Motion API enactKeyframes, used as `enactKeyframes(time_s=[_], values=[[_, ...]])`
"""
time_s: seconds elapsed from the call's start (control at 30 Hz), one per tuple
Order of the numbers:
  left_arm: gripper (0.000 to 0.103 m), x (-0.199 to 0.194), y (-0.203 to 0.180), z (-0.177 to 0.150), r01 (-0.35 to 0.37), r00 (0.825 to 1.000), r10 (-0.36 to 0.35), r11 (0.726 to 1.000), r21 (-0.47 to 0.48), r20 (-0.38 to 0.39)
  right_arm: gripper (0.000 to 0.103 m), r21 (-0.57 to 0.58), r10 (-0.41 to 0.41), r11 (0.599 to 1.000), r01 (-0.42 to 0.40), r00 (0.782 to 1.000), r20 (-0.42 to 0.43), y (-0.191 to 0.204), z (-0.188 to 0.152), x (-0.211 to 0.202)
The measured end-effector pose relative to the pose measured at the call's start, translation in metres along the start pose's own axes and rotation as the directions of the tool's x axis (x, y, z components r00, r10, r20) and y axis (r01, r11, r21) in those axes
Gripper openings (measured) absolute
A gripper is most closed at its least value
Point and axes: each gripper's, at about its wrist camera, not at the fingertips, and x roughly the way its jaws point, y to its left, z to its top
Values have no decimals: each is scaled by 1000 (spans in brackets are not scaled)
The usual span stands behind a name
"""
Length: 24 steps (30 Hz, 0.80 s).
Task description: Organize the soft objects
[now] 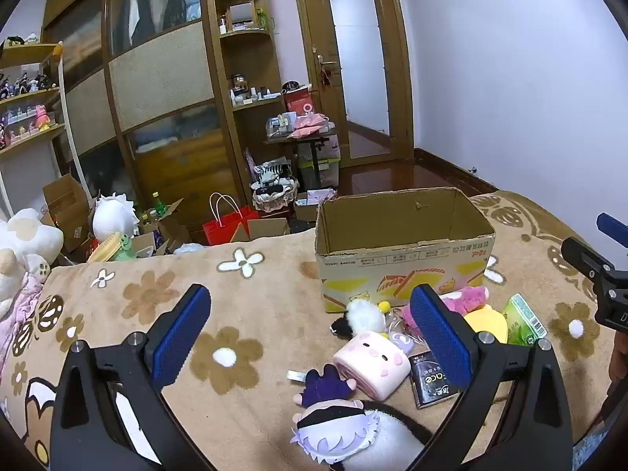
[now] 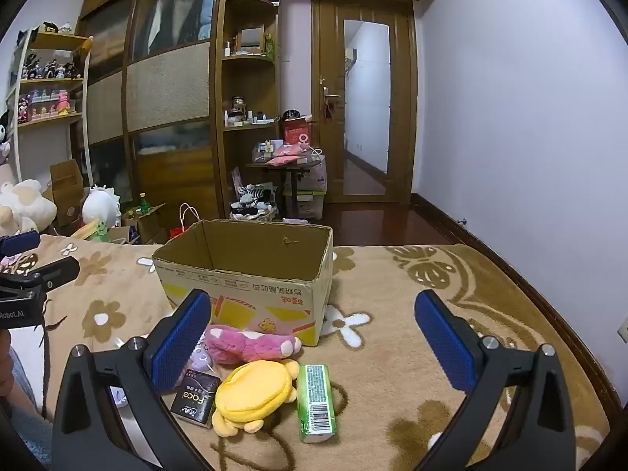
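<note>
I have both tools spread wide with nothing between their blue pads: the left tool (image 1: 310, 333) hangs over the near toys, the right tool (image 2: 314, 337) over the pile in front of the cardboard box (image 2: 251, 286).

The box stands upright and open-topped on the flowered brown blanket (image 2: 392, 353) that covers the bed. Its printed side faces me with the Chinese lettering upside down; I cannot make out the words.

Readable writing: a dark packet (image 2: 195, 396) marked "Face" lies flat just left of the yellow plush (image 2: 253, 394), touching it. A green tissue pack (image 2: 315, 402) with a barcode label lies just right of the yellow plush. The left tool's body, seen from the right camera, carries "Robot.AI".

A pink plush (image 2: 251, 347) lies along the foot of the box, behind the yellow one. From the left camera I see a pink block-shaped plush (image 1: 371, 361) and, nearest me, a white-haired doll (image 1: 341, 428) with a purple hand raised; the two are just beside each other. A small black-and-white fluffy toy (image 1: 359, 316) sits behind the pink block.

Open blanket stretches to the right of the box and pile, up to the bed's far edge and the bare wall (image 2: 530, 117). Left of the box the blanket is also open toward a big white plush (image 1: 23, 243) at the edge.
</note>
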Motion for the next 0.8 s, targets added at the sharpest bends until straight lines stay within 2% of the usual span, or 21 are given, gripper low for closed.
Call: enactKeyframes(time_s=[0.8], values=[[101, 0, 0, 0, -1, 1000, 1, 1000, 0, -3, 103, 10, 5, 1000, -5, 1000, -8, 0, -1, 0]])
